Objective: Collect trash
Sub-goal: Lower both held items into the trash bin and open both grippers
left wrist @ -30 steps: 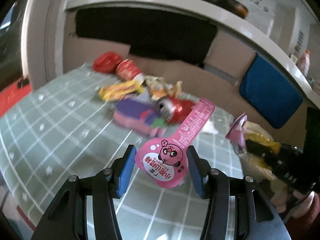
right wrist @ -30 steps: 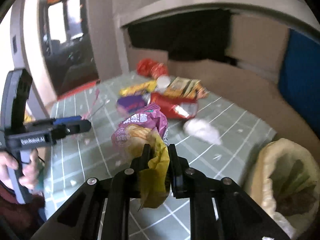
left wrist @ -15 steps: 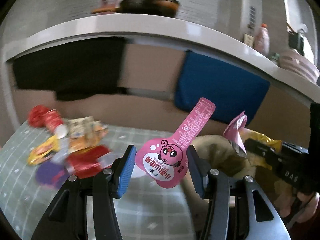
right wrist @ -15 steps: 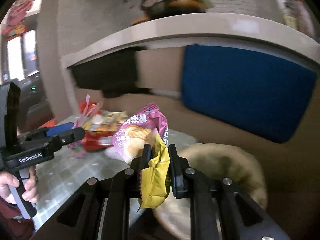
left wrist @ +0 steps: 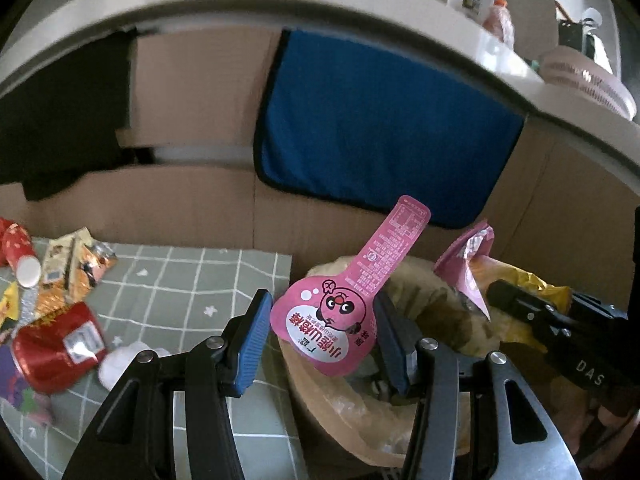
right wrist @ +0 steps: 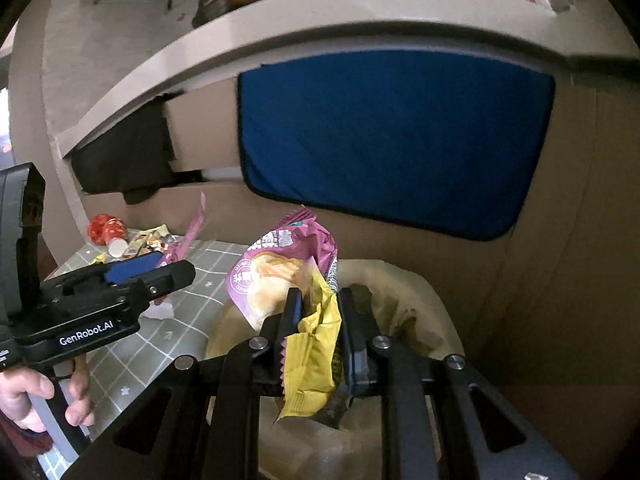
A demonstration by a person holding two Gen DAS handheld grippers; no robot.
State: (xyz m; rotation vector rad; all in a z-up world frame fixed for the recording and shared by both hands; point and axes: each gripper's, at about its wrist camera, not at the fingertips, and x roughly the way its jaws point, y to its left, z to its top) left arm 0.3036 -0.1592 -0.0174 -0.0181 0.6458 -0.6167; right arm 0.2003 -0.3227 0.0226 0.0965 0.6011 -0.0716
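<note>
My left gripper [left wrist: 320, 336] is shut on a pink spoon-shaped wrapper [left wrist: 340, 312] with a cartoon face, held over the near rim of the trash bin [left wrist: 344, 408], which has a yellowish liner. My right gripper [right wrist: 318, 316] is shut on a purple and yellow snack wrapper [right wrist: 288, 276], held over the same bin [right wrist: 416, 296]. Each gripper shows in the other's view: the right one [left wrist: 560, 332] on the right, the left one [right wrist: 120, 292] on the left.
Several wrappers, a red can [left wrist: 56, 344], a red cup [left wrist: 16, 248] and a crumpled white tissue [left wrist: 120, 364] lie on the green checked table [left wrist: 192, 280] left of the bin. A cardboard wall with a blue cloth [left wrist: 380, 136] stands behind, under a white counter.
Both grippers have swung right from over the table's litter to over the trash bin, each still holding its wrapper.
</note>
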